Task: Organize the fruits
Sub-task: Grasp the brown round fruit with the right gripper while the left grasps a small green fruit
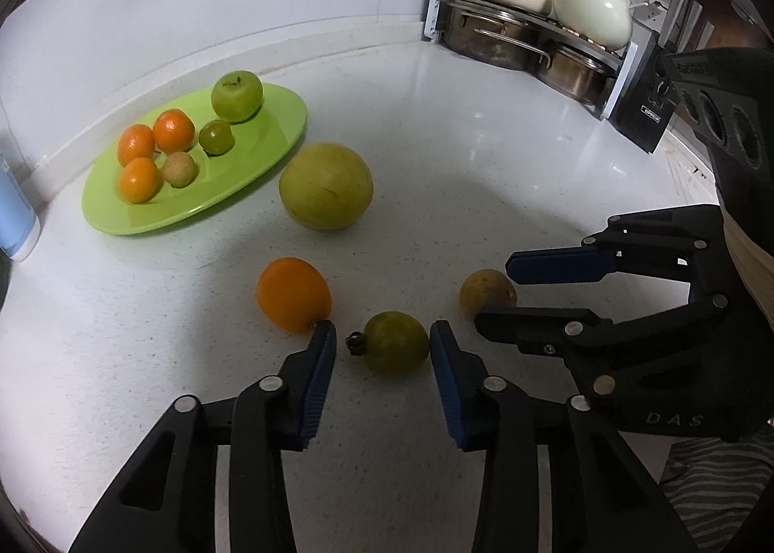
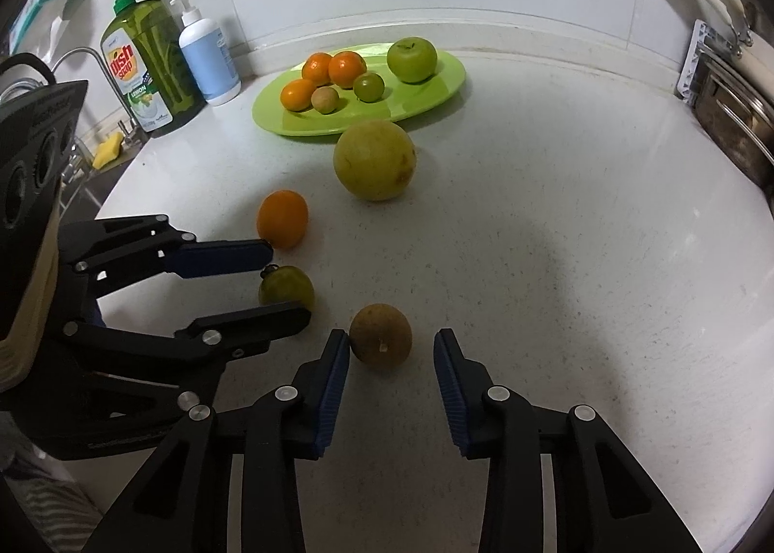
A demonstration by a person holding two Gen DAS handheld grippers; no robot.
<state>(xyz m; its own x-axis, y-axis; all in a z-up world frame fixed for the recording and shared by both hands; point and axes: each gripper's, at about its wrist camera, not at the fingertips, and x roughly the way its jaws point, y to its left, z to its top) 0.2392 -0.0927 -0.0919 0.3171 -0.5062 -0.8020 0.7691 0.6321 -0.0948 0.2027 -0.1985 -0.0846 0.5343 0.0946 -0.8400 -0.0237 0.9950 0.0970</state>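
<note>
- Firstly, in the left wrist view we find the left gripper (image 1: 382, 335) with its jaws wide open, flanking a green tomato (image 1: 395, 343) that lies on the white counter (image 1: 483, 166); neither pad is clearly pressing it.
- We note an orange (image 1: 294, 294) just beside the left jaw tip and a large yellow-green fruit (image 1: 326, 186) farther back.
- We record a green plate (image 1: 271, 137) carrying three small oranges, an apple (image 1: 237, 96) and two smaller fruits.
- We see the right gripper (image 1: 493, 289) entering from the right, jaws apart around a brownish fruit (image 1: 486, 294).
- Next, in the right wrist view we confirm the right gripper (image 2: 391, 340) is wide open; the brownish fruit (image 2: 380, 335) sits on the counter between its jaws, close against the left pad.
- We observe the left gripper (image 2: 290, 279) open about the green tomato (image 2: 286, 289).
</note>
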